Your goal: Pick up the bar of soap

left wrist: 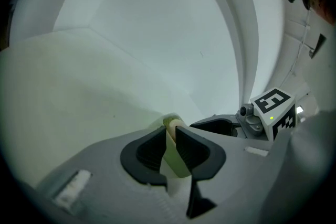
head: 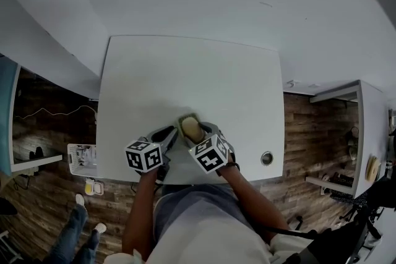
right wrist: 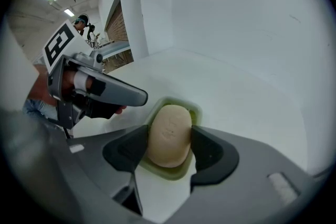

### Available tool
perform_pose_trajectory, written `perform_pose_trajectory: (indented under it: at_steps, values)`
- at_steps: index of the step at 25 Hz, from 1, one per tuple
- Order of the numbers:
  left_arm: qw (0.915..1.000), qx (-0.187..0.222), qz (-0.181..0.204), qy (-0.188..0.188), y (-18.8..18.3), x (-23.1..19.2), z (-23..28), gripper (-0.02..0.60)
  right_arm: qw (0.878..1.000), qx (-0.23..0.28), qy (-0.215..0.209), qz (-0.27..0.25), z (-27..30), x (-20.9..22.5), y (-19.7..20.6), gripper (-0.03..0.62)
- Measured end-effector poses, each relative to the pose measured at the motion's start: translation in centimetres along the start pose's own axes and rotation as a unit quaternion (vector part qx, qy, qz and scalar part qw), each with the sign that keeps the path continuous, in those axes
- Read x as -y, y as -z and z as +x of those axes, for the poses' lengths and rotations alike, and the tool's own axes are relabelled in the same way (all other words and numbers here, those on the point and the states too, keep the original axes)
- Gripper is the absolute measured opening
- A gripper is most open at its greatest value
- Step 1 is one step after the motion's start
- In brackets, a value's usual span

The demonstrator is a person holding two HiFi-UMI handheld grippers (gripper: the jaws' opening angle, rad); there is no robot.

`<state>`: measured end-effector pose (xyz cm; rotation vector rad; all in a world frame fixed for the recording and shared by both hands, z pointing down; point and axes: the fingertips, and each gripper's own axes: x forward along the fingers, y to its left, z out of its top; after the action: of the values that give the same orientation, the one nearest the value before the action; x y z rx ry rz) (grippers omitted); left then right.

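Right tongs (right wrist: 169, 140) are clamped on the bar of soap (right wrist: 169, 131), one dark pad pressed against each long side of that pale oval. In the head view the soap sits low in the centre of the frame, close to the near edge of the white table (head: 185, 71). It lies over a green dish (right wrist: 167, 172) whose rim shows all round it, and whether it is clear of the dish I can't tell. Over to the left tongs (left wrist: 172, 132): nearly closed, pinching the dish's thin green wall between the pads. In the right gripper view the left tongs reach in from the upper left, tip just beside the dish. In the head view the two tongs are side by side, both tilted down at the table.
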<state>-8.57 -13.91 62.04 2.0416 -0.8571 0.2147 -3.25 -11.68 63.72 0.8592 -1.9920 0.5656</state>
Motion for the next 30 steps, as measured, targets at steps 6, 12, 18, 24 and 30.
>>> perform_pose_trajectory:
  at_steps: [6, 12, 18, 24, 30]
  values:
    - [0.9990, -0.017, 0.040, 0.004, -0.4, 0.8, 0.4, 0.060, 0.998, 0.034, -0.031, 0.032, -1.1, -0.3, -0.4, 0.256]
    - [0.9981, -0.048, 0.027, 0.026, 1.3, 1.3, -0.2, 0.058, 0.971, 0.077, -0.083, 0.209, -2.2, 2.0, -0.3, 0.229]
    - [0.9915, -0.111, 0.056, 0.040, 3.1, 2.1, 0.0, 0.054, 0.954, 0.069, -0.137, 0.257, -2.5, 1.9, -0.3, 0.152]
    - [0.9912, -0.114, 0.057, 0.036, 3.1, 1.7, 0.1, 0.048, 0.972, 0.030, -0.129, 0.193, -1.3, -0.4, -0.6, 0.209]
    - [0.9918, -0.112, 0.045, 0.041, 3.6, 1.6, 0.1, -0.005, 0.970, -0.011, -0.139, 0.201, -0.7, -1.1, -1.0, 0.256]
